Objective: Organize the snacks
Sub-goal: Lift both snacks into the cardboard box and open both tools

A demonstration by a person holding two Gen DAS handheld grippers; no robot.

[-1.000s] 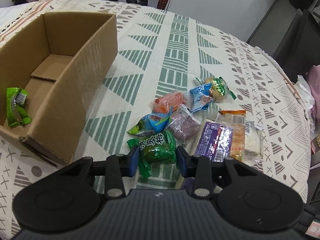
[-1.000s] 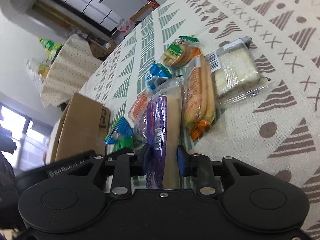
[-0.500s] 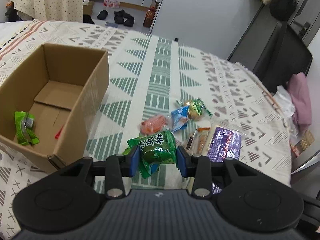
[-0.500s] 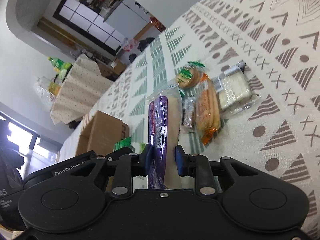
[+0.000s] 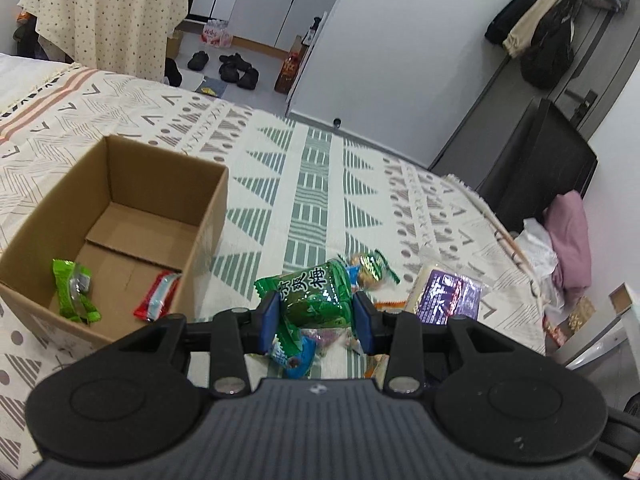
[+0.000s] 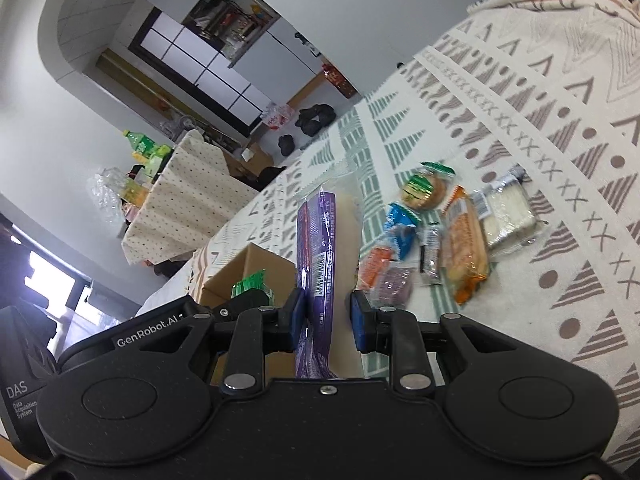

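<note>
Bright, even daylight indoors, with heavy fisheye bending at the edges.

A blown-out white window [image 6: 48,280] glares at the far left of the right view; the shiny purple foil snack packet [image 5: 450,298] catches white glare. The patterned cream tablecloth [image 6: 560,128] smears with blur toward the right; shadows under the brown cardboard box [image 5: 120,216] stay soft.

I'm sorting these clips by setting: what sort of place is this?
Most likely a lived-in home: shoes on the floor, coats hung by a door, and a side table under a dotted cloth.
</note>
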